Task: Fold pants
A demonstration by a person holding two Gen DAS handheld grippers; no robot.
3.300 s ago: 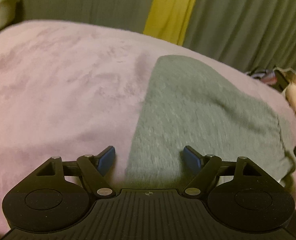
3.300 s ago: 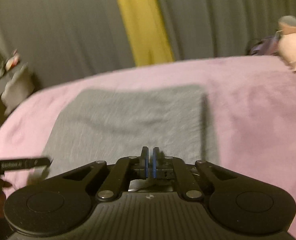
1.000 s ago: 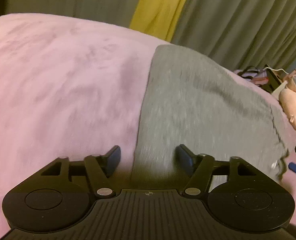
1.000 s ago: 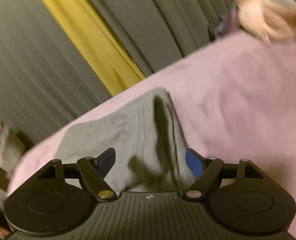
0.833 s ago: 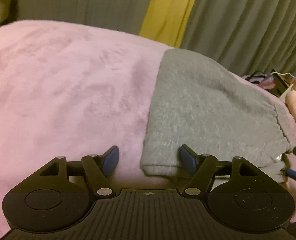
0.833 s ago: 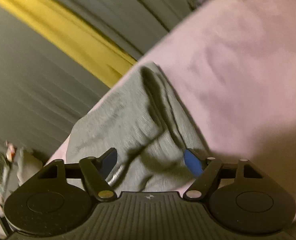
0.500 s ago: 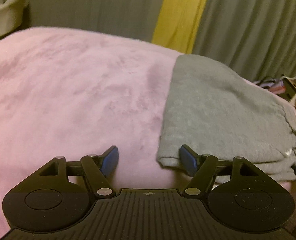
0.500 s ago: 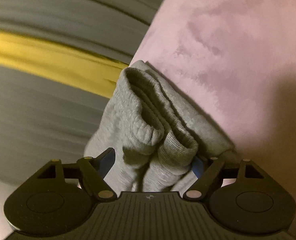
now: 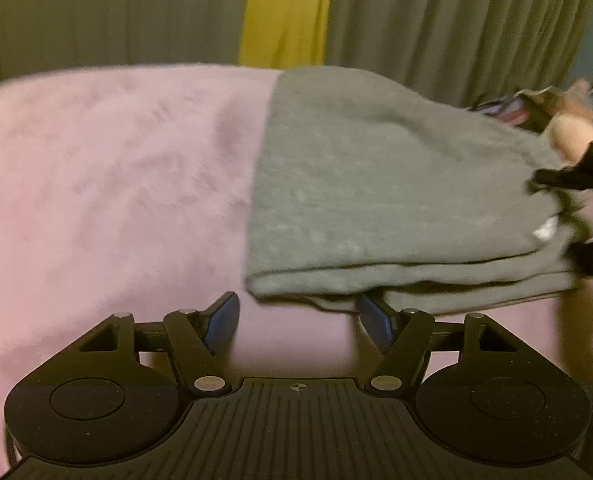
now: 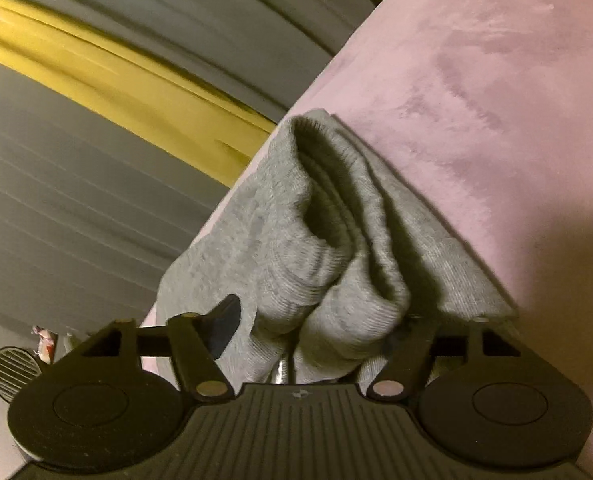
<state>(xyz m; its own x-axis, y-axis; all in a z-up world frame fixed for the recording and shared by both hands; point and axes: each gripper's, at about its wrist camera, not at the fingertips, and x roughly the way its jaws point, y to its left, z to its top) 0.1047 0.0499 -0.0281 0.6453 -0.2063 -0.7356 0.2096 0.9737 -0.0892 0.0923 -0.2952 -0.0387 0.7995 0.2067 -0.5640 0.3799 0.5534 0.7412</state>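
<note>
The grey pants (image 9: 376,184) lie folded in a thick stack on the pink blanket (image 9: 116,184). My left gripper (image 9: 296,314) is open just in front of the stack's near left corner; only blanket lies between its blue pads. In the right wrist view my right gripper (image 10: 320,316) is rolled over on its side at the pants' (image 10: 296,248) other end. Its jaws are closing with the bunched ribbed layers between them. A gap shows at the left pad, and fabric hides the right one. The left wrist view shows the right gripper (image 9: 554,216) astride that end.
Grey curtains with a yellow strip (image 9: 284,12) hang behind the bed. A pale soft toy (image 9: 572,132) and dark clutter lie at the far right. A round vent (image 10: 10,368) shows low on the left in the right wrist view.
My left gripper has pulled back off the pants, whose corner now lies ahead of it. My right gripper has rolled, sunk over the pants' end, and narrowed its jaws.
</note>
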